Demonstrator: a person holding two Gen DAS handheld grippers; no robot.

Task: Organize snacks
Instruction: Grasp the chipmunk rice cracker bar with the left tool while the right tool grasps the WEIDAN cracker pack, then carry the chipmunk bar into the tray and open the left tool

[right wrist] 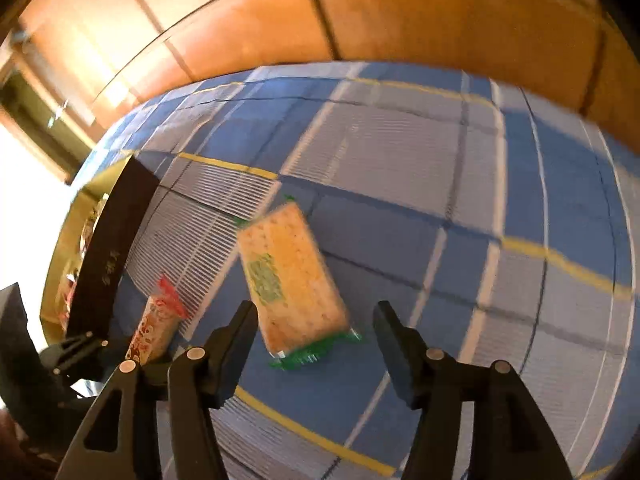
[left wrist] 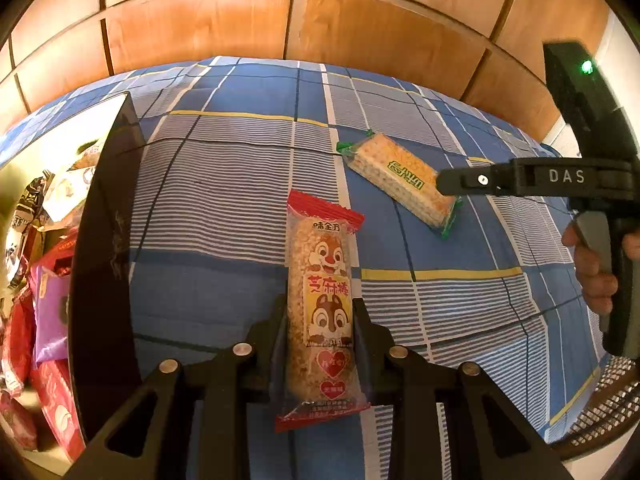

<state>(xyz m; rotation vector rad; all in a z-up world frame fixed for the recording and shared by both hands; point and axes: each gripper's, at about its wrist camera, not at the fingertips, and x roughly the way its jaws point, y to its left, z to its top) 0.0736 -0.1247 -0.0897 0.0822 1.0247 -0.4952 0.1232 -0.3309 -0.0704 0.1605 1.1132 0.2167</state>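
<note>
My left gripper (left wrist: 320, 312) is shut on a sesame stick snack (left wrist: 320, 304) in a clear wrapper with red ends and a squirrel picture; it points away from me over the blue checked cloth (left wrist: 240, 208). The snack also shows in the right wrist view (right wrist: 154, 330). A cracker pack with green ends (left wrist: 400, 182) lies on the cloth further right. My right gripper (right wrist: 316, 320) is open and hovers just above the near end of the cracker pack (right wrist: 288, 276), which is not between the jaws. The right gripper also shows in the left wrist view (left wrist: 452, 184).
A dark-walled box (left wrist: 104, 264) at the left holds several wrapped snacks (left wrist: 48, 320); it also shows in the right wrist view (right wrist: 104, 256). Wooden panelling (left wrist: 304, 20) stands behind the cloth. A wicker edge (left wrist: 612, 404) is at the right.
</note>
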